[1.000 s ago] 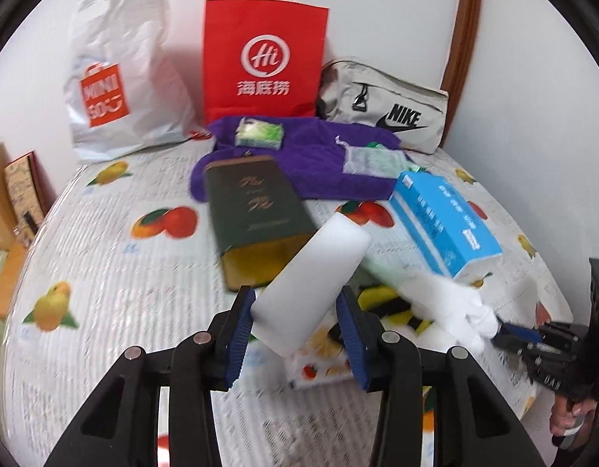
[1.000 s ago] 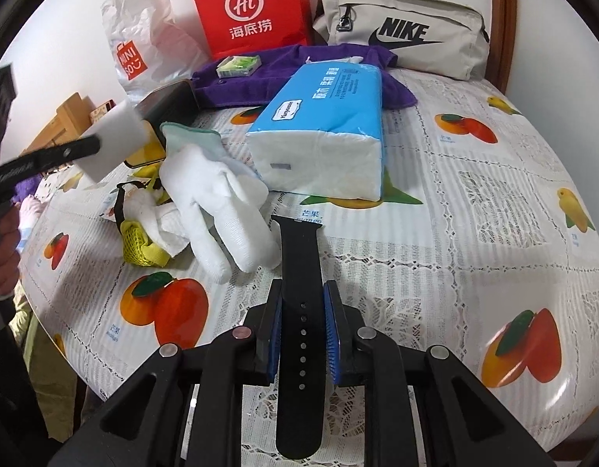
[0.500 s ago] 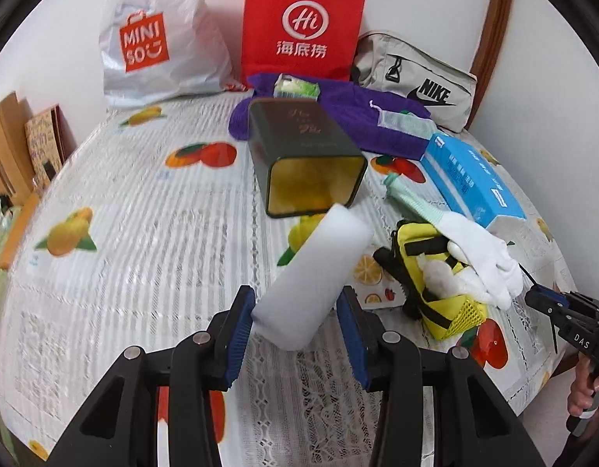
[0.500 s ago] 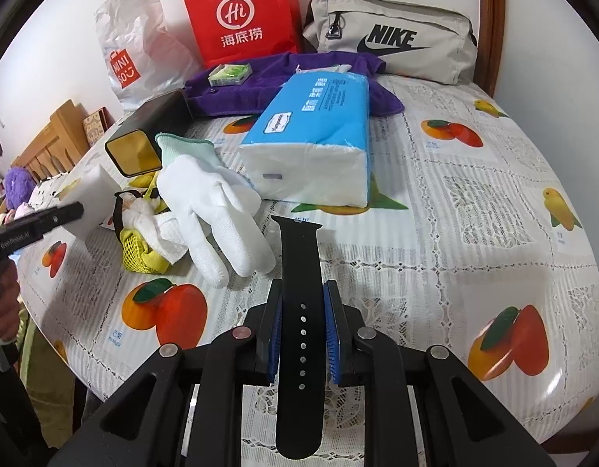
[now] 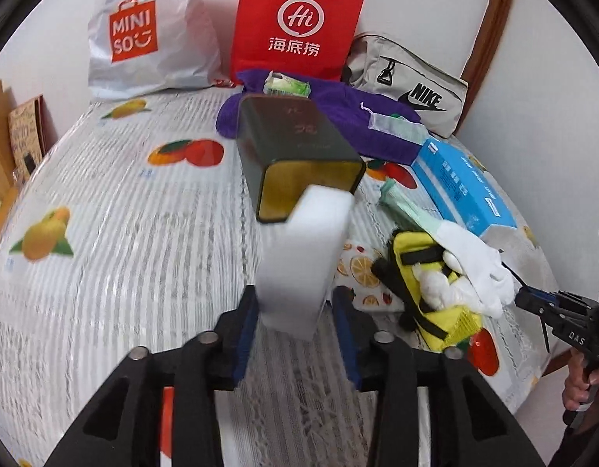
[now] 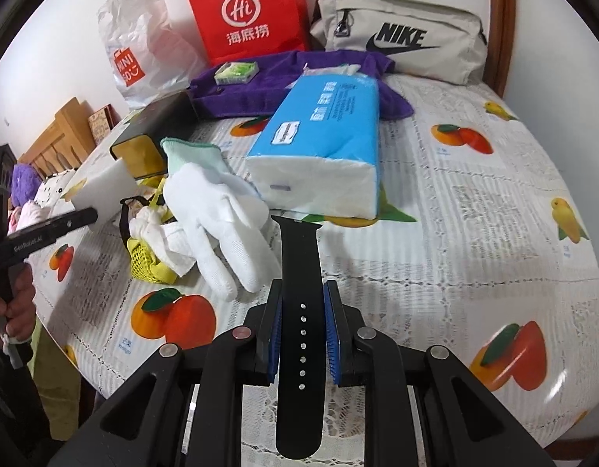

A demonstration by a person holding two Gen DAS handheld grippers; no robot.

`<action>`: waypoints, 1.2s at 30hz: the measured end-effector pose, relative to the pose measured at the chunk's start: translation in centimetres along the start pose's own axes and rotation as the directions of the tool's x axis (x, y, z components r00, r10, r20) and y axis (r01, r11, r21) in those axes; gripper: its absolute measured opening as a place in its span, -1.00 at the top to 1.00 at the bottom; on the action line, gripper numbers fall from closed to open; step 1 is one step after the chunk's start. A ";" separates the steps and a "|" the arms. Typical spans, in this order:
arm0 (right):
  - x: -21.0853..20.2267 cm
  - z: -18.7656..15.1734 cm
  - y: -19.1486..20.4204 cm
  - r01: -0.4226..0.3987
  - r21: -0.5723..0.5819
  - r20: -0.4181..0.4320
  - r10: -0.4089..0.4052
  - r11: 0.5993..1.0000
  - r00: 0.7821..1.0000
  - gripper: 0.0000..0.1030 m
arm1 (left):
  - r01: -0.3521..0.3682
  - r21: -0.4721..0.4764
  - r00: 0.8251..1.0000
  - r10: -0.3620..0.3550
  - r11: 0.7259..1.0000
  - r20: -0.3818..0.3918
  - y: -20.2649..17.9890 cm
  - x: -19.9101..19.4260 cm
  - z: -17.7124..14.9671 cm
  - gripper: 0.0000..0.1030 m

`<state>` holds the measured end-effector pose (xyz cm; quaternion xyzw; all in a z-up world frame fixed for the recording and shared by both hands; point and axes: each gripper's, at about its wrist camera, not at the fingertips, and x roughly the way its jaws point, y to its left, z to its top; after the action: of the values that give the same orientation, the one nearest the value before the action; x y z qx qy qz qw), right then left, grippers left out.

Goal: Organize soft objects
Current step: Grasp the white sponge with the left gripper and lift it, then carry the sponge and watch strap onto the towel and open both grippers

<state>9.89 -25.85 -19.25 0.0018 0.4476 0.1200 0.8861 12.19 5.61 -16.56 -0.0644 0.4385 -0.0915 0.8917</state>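
Observation:
A white sponge block (image 5: 303, 257) stands nearly upright between the blue pads of my left gripper (image 5: 295, 311). Its jaws are opening; the block touches the left pad and a slit of tablecloth shows beside the right pad. The sponge's top reaches the open mouth of a dark green tin (image 5: 295, 144) lying on its side. My right gripper (image 6: 301, 299) is shut on a black watch strap (image 6: 299, 334) that points forward over the table. A white glove (image 6: 217, 225) lies on a yellow mesh bag (image 5: 435, 311) just left of the strap.
A blue tissue pack (image 6: 330, 136) lies behind the glove. Behind it are a purple towel (image 5: 338, 116), a red paper bag (image 5: 295, 19), a white plastic bag (image 5: 143, 35) and a grey Nike pouch (image 6: 400, 39). The fruit-print tablecloth (image 6: 474, 233) covers a round table.
The left gripper sank toward the table and swung left of the glove pile. The sponge turned from leaning right to nearly upright and sits looser between the pads. The right gripper stayed still.

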 end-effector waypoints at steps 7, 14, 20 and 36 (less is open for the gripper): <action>0.5 0.3 0.1 -0.001 -0.003 -0.022 0.001 1.000 1.000 0.63 | 0.009 0.020 1.000 -0.009 1.000 -0.003 -0.3 1.1 0.8 0.33; -0.7 1.2 -0.1 -0.014 -0.015 -0.005 0.014 1.000 1.000 0.63 | 0.030 0.017 0.999 -0.031 0.999 0.043 -0.5 -1.3 2.1 0.34; -2.8 3.0 0.1 -0.066 -0.048 0.052 0.069 0.997 0.996 0.63 | 0.051 0.007 0.996 -0.051 0.999 0.078 -0.5 -3.2 3.8 0.34; -1.0 16.1 0.0 -0.094 -0.123 0.131 0.110 0.988 0.985 0.63 | -0.046 -0.023 0.998 0.047 0.999 0.042 -0.8 -0.6 12.1 0.34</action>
<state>22.11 -24.34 -8.77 -0.0189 0.3772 0.1907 0.9061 21.37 5.37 -8.55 -0.0658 0.4219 -0.0644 0.9020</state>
